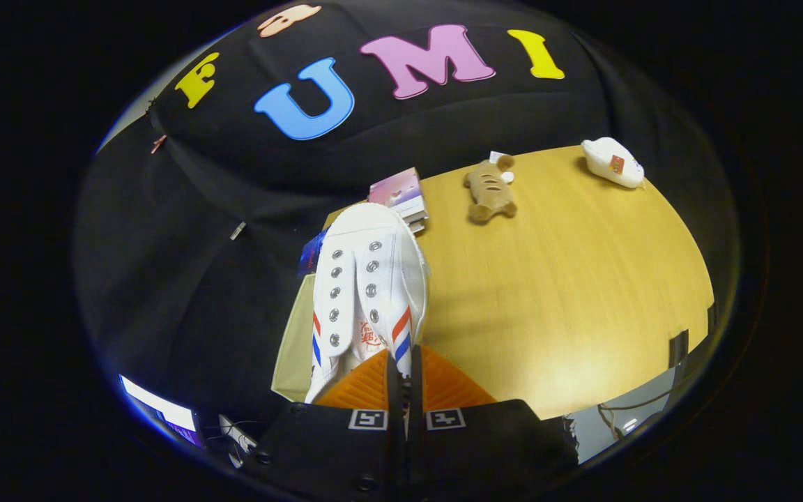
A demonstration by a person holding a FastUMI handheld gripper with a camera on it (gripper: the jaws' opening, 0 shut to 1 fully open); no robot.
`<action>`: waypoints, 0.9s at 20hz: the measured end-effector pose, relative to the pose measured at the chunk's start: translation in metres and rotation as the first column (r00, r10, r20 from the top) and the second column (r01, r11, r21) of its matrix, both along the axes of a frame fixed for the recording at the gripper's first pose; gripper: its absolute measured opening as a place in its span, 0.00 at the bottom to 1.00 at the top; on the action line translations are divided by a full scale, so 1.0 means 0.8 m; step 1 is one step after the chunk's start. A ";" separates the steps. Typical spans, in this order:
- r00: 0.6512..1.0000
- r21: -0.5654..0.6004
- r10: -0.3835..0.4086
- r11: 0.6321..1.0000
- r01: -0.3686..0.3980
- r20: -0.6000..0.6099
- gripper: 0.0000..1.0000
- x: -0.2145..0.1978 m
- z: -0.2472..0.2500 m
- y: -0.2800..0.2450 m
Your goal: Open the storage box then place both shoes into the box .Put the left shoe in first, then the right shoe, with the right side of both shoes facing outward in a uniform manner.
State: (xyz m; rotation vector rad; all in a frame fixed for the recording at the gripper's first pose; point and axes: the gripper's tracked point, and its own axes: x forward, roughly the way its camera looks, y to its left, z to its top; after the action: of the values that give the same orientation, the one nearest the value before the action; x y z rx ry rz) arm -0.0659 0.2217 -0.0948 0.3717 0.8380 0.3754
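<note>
One white shoe [366,293] hangs from the tool [401,376], toe pointing away, off the counter's [569,279] left edge, with books [405,195] just beyond the toe. Both fingers [443,387] are pressed together on the shoe's collar beside the striped flank. Farther right lie a plush toy [491,188] and a second white shoe [613,162]. Judgement: keep the clamp firm and the shoe level, turning its right side outward before lowering; the storage box cannot be located.

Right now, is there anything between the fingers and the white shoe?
No. The gripper is shut on the white shoe: both fingers press on its collar edge, and the shoe hangs lifted above the wooden table. The storage box cannot be made out, so the way to it cannot be judged.
</note>
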 end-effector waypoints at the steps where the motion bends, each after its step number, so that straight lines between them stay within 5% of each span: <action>1: 1.000 0.000 0.013 1.000 -0.013 -0.001 0.05 0.000 0.001 0.022; 8: 0.996 -0.044 0.020 0.999 -0.024 -0.088 0.05 0.012 -0.067 0.130; 15: 0.986 -0.134 0.015 0.990 -0.038 -0.166 0.09 0.008 -0.122 0.150; 18: 0.989 -0.026 0.089 0.995 -0.092 -0.119 0.56 0.004 -0.085 0.180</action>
State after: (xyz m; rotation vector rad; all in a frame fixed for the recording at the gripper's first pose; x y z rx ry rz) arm -0.0628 0.3661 -0.1627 0.3294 0.9772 0.4272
